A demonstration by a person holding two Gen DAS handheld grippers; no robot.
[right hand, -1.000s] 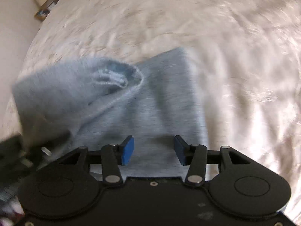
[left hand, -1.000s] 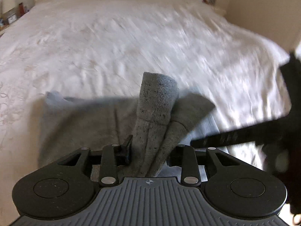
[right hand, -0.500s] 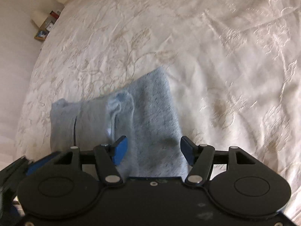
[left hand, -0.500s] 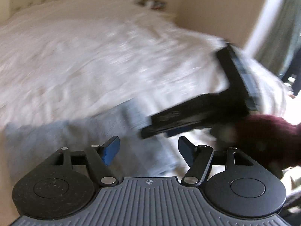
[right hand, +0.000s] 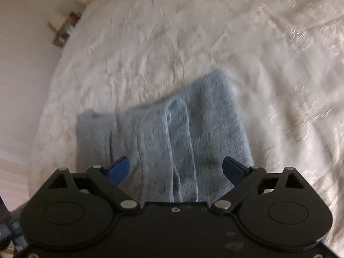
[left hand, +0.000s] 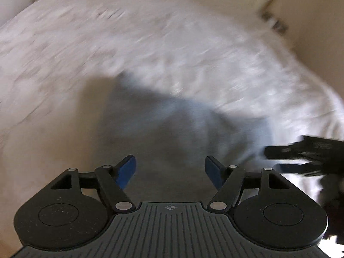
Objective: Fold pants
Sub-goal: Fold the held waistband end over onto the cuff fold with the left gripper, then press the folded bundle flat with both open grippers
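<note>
the pants [right hand: 163,148] lay on the white bedspread [right hand: 268,64] as a compact grey-blue bundle, with stacked folded edges running lengthwise through the middle in the right wrist view. that stacking suggested the folds were largely made, with only squaring or pressing possibly left.

the right gripper [right hand: 175,168] hovered over the near edge of the bundle with its tongs spread wide apart and nothing between them. the spread matched the bundle's width loosely, which read as a released or pre-press posture rather than a pinch.

the left gripper [left hand: 169,169] was likewise held with tongs apart and empty, above the shadowed near part of the pants [left hand: 172,133]. heavy motion blur in that view hid the cloth detail. the other tool appeared as a dark shape at the right edge, just beside the bundle.

both tools sat on the near side of the bundle, probably to keep the folds undisturbed.
</note>
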